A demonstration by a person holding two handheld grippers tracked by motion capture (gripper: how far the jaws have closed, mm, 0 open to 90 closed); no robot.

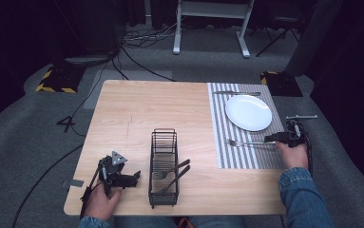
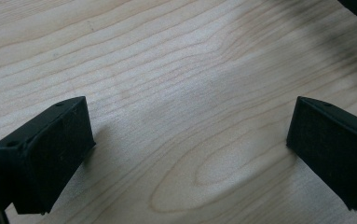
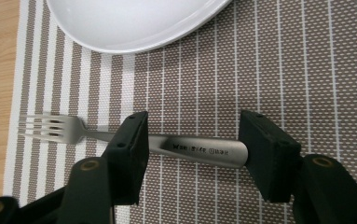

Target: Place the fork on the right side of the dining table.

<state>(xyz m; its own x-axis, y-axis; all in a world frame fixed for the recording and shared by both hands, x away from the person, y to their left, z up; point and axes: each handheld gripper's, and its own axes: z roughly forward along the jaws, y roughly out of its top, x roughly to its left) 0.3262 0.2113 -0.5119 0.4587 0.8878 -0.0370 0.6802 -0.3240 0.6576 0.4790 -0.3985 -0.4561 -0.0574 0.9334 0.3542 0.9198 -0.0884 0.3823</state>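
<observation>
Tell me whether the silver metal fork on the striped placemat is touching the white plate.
Apart. The right gripper view shows striped placemat between the silver metal fork and the white plate.

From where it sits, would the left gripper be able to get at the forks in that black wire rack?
Probably yes. The left gripper rests on bare table right beside the black wire rack, jaws open and empty. The two forks lie in the rack's open top, so it would likely have to lift over the wall first.
</observation>
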